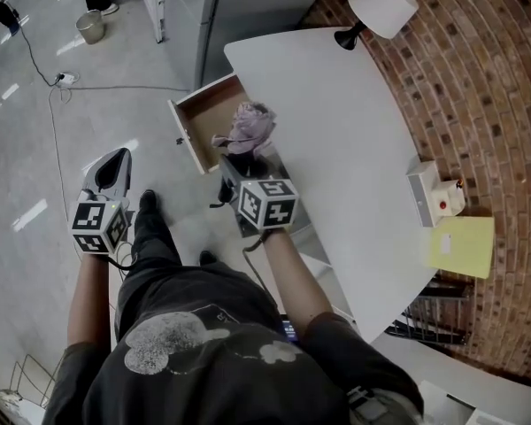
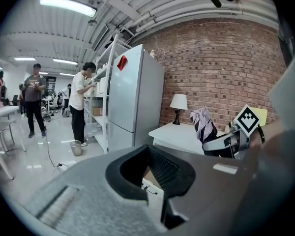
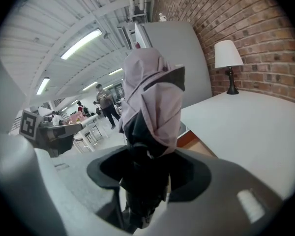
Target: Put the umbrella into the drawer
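Note:
A folded pink-and-black umbrella (image 1: 250, 129) stands upright in my right gripper (image 1: 239, 168), just over the near corner of the open wooden drawer (image 1: 203, 113) at the white table's left side. In the right gripper view the jaws are shut on the umbrella's (image 3: 152, 97) dark lower part, with the drawer (image 3: 199, 145) beyond. My left gripper (image 1: 122, 155) hangs over the floor to the drawer's left, jaws shut, nothing in them. From the left gripper view (image 2: 148, 149) the umbrella (image 2: 202, 123) and the right gripper (image 2: 226, 142) show at right.
The white table (image 1: 354, 149) bears a lamp (image 1: 380, 7), a white box with a red button (image 1: 435, 197) and a yellow pad (image 1: 465, 246); a brick wall runs behind. A fridge (image 2: 135, 97) stands beyond the drawer. People, a bin (image 1: 90, 27) and a floor cable (image 1: 115, 87) lie further off.

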Demonstrator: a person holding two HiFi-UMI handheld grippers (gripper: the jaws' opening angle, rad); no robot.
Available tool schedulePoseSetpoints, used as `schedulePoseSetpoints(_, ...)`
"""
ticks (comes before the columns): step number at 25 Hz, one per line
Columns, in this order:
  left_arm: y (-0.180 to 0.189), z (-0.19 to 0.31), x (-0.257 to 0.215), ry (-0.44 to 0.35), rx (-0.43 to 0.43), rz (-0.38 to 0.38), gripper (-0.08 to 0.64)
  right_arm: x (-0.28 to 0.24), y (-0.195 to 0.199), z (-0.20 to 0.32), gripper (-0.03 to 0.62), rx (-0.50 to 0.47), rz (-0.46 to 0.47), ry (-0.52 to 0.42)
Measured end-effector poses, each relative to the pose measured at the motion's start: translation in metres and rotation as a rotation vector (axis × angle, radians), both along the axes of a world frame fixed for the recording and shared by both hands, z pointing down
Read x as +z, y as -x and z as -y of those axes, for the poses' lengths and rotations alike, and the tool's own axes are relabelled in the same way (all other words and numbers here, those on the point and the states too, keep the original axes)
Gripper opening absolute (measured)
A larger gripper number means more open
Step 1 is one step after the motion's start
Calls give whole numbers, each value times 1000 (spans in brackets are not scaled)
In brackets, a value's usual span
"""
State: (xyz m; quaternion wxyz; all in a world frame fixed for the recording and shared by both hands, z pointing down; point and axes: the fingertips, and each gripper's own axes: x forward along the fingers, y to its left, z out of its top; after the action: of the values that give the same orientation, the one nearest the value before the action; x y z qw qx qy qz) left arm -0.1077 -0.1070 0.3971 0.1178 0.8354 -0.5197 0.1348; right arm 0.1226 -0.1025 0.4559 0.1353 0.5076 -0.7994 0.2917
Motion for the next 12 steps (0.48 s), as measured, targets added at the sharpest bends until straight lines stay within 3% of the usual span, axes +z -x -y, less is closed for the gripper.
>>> schedulePoseSetpoints(12, 36, 183, 26, 70, 302, 14, 11, 21, 40, 111, 241, 284, -88, 72)
